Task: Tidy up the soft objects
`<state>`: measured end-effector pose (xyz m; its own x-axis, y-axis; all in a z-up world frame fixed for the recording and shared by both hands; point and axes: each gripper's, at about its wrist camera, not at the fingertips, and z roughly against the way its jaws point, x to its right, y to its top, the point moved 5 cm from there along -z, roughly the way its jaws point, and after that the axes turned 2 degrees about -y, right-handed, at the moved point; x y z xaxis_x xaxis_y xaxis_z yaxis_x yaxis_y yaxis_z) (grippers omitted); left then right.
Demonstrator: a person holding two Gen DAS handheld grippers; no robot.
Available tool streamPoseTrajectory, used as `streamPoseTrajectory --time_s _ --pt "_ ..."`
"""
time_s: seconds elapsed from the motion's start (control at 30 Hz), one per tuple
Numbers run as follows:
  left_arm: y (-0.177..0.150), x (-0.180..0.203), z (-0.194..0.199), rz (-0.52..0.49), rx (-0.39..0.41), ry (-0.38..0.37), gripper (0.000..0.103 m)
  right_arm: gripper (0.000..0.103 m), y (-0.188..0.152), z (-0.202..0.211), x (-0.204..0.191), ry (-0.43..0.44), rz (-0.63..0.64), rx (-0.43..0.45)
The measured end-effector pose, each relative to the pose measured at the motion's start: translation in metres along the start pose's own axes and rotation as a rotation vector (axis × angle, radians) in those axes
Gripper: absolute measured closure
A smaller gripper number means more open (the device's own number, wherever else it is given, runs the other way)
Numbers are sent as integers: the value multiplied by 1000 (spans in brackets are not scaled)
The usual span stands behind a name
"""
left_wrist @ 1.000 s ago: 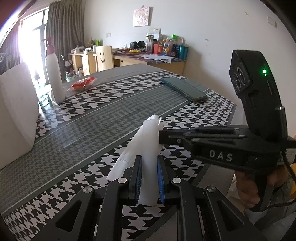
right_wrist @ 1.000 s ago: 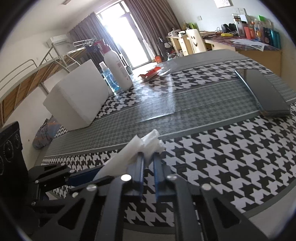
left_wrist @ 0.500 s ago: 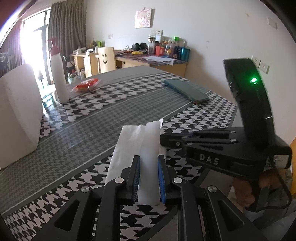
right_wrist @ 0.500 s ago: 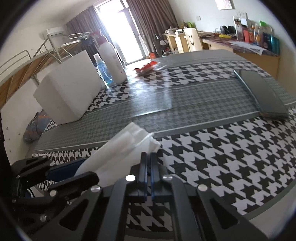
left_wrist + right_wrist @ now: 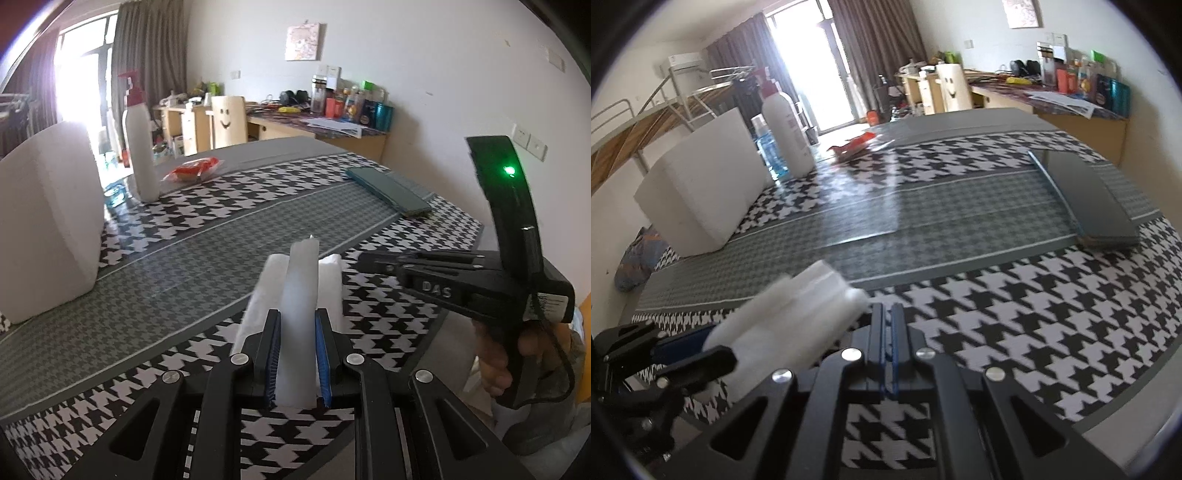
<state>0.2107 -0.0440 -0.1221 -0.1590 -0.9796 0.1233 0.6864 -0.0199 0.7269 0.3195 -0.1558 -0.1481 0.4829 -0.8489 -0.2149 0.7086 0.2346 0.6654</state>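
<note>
A white soft cloth (image 5: pixel 299 280), folded into a narrow thick strip, stands up between the blue pads of my left gripper (image 5: pixel 297 354), which is shut on it just above the houndstooth table (image 5: pixel 388 321). In the right wrist view the same cloth (image 5: pixel 798 314) lies to the left, blurred, with the left gripper (image 5: pixel 701 354) clamped on it. My right gripper (image 5: pixel 888 314) is shut, nothing showing between its pads, its tips just right of the cloth's end. From the left wrist view the right gripper (image 5: pixel 364 260) points in from the right, held by a hand (image 5: pixel 498 354).
A white foam block (image 5: pixel 44 221) stands at the left. Behind it are a white pump bottle (image 5: pixel 138 147) and a blue bottle (image 5: pixel 772 155). A red packet (image 5: pixel 194 170) lies far back, a dark flat case (image 5: pixel 391 188) at the right. The table's edge (image 5: pixel 1108 413) runs close by on the right.
The cloth went from a loose, crumpled hang to a neat folded strip in the left gripper. The right gripper closed fully and now sits beside the cloth's end.
</note>
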Motion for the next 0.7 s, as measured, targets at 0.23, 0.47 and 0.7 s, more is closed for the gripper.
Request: streamPoseTrajectory --time_s 0.23,0.47,0.7 --pt "-5 -5 -4 16 -16 -8 84 97 2 6 -14 103 -5 -1" --pt "-11 -4 -7 -12 -39 18 61 85 -1 2 -20 74 26 -14" --pt "-5 -7 0 -4 -1 18 39 85 1 3 -17 72 14 -8"
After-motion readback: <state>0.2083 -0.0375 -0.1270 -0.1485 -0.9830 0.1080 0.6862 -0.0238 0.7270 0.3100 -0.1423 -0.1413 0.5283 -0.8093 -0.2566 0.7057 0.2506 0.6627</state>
